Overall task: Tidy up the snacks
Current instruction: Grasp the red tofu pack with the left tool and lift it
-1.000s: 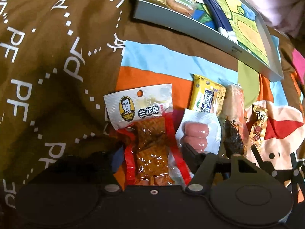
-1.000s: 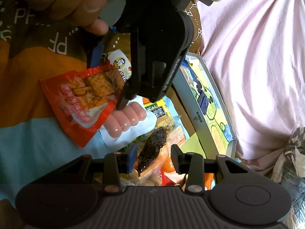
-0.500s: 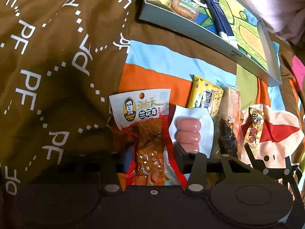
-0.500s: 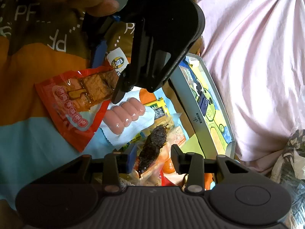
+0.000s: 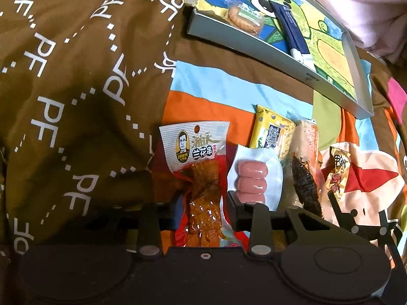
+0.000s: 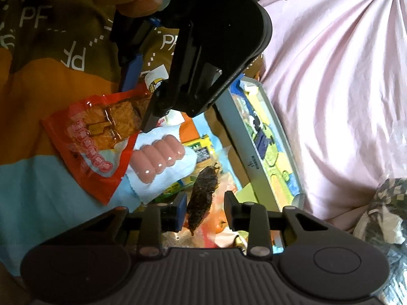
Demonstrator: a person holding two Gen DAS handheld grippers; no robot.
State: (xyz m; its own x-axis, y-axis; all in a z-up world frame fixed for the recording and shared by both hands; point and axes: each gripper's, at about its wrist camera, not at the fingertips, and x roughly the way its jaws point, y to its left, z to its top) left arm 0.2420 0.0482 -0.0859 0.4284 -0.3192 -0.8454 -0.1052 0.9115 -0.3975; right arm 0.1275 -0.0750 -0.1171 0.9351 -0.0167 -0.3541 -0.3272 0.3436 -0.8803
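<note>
Left claw (image 5: 203, 212) has just closed around the red tofu packet (image 5: 201, 190) (sausages alongside).

The right gripper (image 6: 204, 211) has been closing, its jaws either side of a dark dried-fish packet (image 6: 203, 194). The left gripper (image 6: 142, 96) pinches a red tofu-skewer pack (image 6: 101, 137) beside pink sausages (image 6: 157, 157). A grey tray (image 6: 237, 139) lies against pink cloth (image 6: 338, 89).

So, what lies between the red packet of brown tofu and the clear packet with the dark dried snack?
The white packet of pink sausages lies between the red tofu packet and the dark snack packet, seen in the left wrist view.
</note>
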